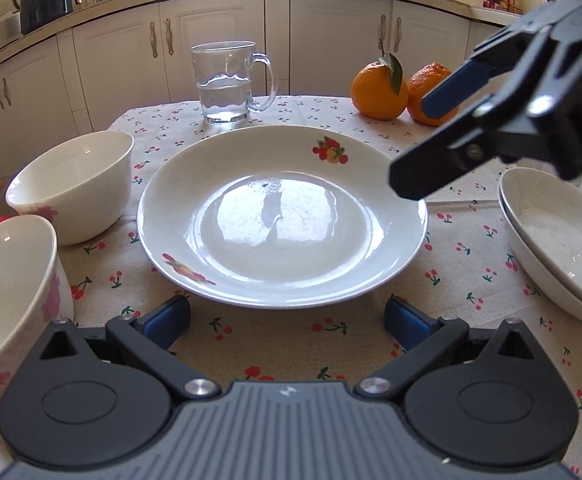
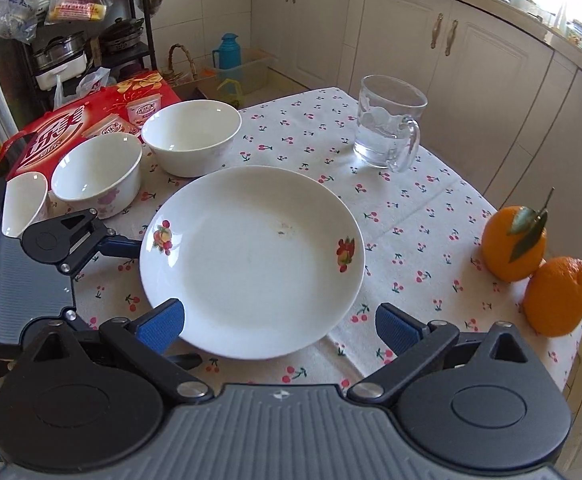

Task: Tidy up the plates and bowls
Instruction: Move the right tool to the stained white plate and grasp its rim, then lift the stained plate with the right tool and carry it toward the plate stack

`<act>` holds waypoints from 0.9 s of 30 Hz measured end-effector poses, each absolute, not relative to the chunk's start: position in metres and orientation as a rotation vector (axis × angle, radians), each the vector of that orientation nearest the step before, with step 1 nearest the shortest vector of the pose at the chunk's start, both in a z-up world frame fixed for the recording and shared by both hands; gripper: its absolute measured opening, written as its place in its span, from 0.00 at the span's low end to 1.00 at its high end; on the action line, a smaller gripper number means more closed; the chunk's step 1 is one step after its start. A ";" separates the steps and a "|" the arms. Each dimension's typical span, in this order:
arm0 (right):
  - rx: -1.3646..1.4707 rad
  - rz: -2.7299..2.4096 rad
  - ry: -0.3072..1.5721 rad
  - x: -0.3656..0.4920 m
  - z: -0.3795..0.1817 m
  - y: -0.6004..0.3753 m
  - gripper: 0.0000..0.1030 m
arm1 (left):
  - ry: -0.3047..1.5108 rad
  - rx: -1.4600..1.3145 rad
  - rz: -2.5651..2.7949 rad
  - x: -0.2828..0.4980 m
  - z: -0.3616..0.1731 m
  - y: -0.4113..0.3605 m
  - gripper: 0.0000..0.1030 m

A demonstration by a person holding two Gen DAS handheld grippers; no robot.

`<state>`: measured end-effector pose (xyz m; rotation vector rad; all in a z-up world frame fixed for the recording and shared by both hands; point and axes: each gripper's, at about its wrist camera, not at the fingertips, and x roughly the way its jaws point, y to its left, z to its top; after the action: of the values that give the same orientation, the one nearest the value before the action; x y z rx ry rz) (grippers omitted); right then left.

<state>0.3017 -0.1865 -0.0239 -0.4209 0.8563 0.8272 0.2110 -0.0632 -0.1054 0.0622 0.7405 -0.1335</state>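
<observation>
A large white plate with fruit prints (image 1: pixel 283 216) lies in the middle of the table; it also shows in the right wrist view (image 2: pixel 251 260). My left gripper (image 1: pixel 287 320) is open and empty, low at the plate's near edge. My right gripper (image 2: pixel 279 326) is open and empty, above another side of the plate; it shows in the left wrist view (image 1: pixel 423 144) at the upper right. Two white bowls (image 1: pixel 75 184) (image 1: pixel 7 292) stand left of the plate, also seen from the right wrist (image 2: pixel 191 140) (image 2: pixel 97 174). Two stacked shallow plates (image 1: pixel 559 240) sit at the right.
A glass mug of water (image 1: pixel 227 80) stands behind the plate. Two oranges (image 1: pixel 379 88) (image 1: pixel 431 92) lie at the back right. A red box (image 2: pixel 67 124) lies off the table's left side, beside a third small bowl (image 2: pixel 23 200). The cherry-print tablecloth (image 1: pixel 331 328) ends close behind the mug.
</observation>
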 end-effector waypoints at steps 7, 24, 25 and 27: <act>-0.463 0.895 0.874 0.352 -0.041 -0.164 1.00 | 0.724 0.064 -0.132 0.209 -0.106 -0.063 1.00; -0.363 1.011 0.978 0.427 -0.073 -0.135 0.80 | 0.699 0.066 -0.150 0.204 -0.102 -0.058 0.83; -0.363 1.015 0.980 0.429 -0.074 -0.134 0.77 | 0.697 0.067 -0.145 0.205 -0.102 -0.057 0.80; -0.349 1.034 0.994 0.433 -0.076 -0.134 0.75 | 0.698 0.067 -0.148 0.205 -0.102 -0.057 0.80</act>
<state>0.4329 -0.1338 -0.0755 -0.3486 0.9935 1.0343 0.2053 -0.0565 -0.1017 0.0667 0.6984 -0.1478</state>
